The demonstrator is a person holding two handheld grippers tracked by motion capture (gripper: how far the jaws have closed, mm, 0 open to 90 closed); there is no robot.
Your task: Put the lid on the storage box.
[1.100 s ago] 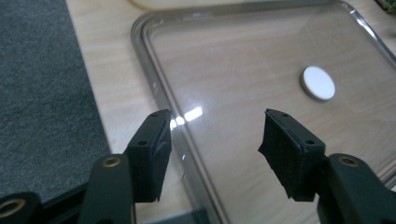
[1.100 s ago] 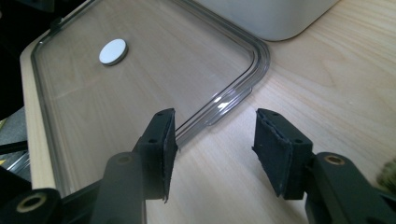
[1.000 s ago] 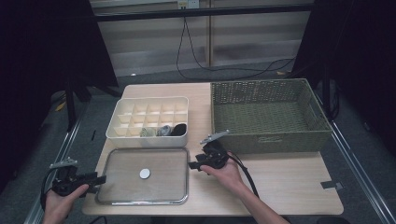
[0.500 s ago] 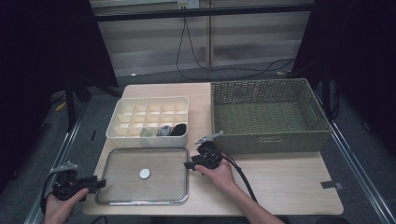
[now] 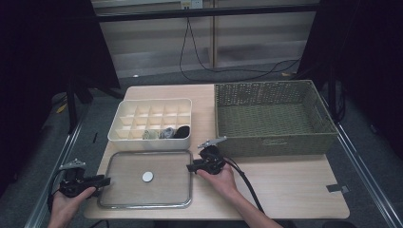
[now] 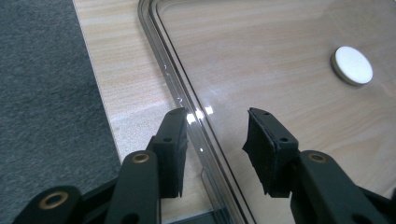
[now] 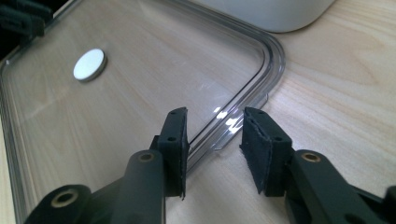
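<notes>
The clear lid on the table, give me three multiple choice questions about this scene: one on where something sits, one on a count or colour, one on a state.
1. Where does the clear lid lie?
A. inside the wicker basket
B. flat on the table in front of the divided organizer box
C. on top of the organizer box

2. How many white round knobs does it carry?
A. one
B. two
C. four

3. How do the left gripper jaws stand?
A. shut on the knob
B. open, straddling the lid's rim
C. shut on the rim

Answers: B, since it lies before the organizer box, not in the wicker basket; A, a single knob mid-lid; B, a gap shows either side of the rim.
</notes>
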